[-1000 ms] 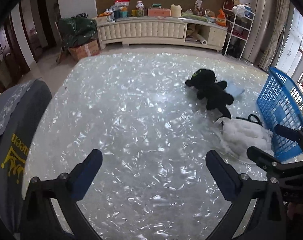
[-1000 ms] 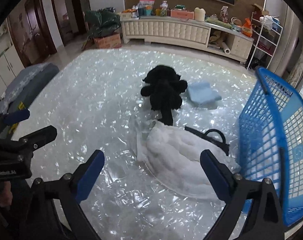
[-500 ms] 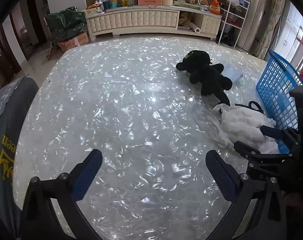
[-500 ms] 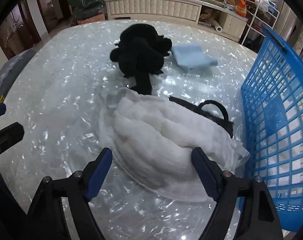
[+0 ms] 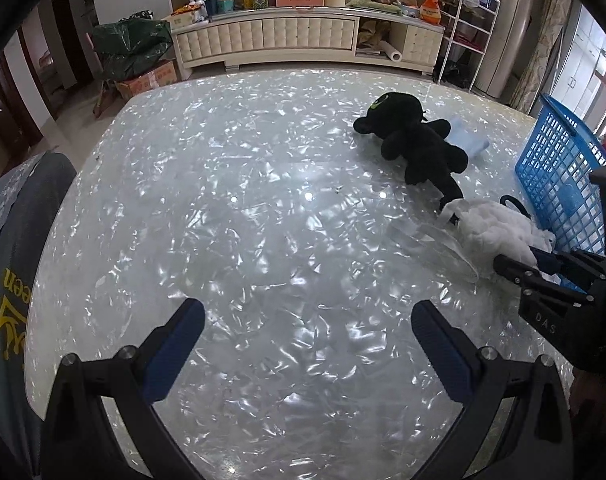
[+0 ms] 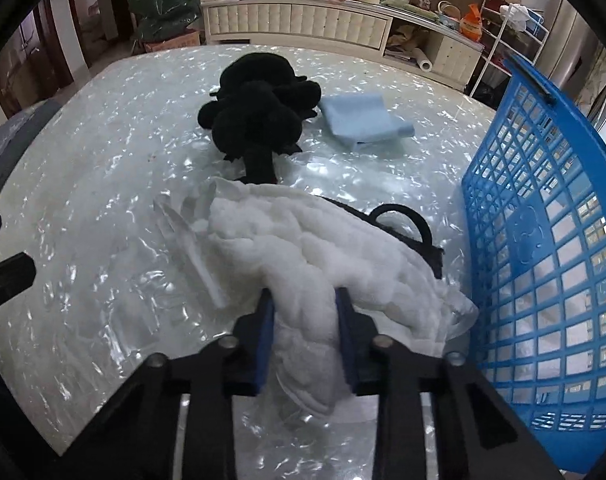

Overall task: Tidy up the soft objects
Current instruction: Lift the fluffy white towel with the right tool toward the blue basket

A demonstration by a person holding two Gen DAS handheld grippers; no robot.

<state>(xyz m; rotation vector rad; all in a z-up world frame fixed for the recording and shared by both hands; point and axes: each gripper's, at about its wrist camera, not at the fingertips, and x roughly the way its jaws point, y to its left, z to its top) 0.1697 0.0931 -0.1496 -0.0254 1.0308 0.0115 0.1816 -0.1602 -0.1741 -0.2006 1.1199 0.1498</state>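
Right gripper (image 6: pixel 305 320): fingers pinching near edge of white stuffing bundle (image 6: pixel 303 248), fibre bulging between pads. Bundle in clear plastic wrap, lying on table (image 6: pixel 103 160) just beside blue basket (image 6: pixel 543 220). Judged light, very soft, compressible; wrap likely slippery, so deep bite through the fibre advised. Black plush toy (image 6: pixel 259 116) beyond bundle, touching its far edge; blue cloth (image 6: pixel 363 120) beside toy. Left gripper (image 5: pixel 307 332): fingers spread wide, empty, well apart from basket.

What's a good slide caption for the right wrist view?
Right gripper shut on bagged white stuffing, beside the blue basket, black plush beyond.
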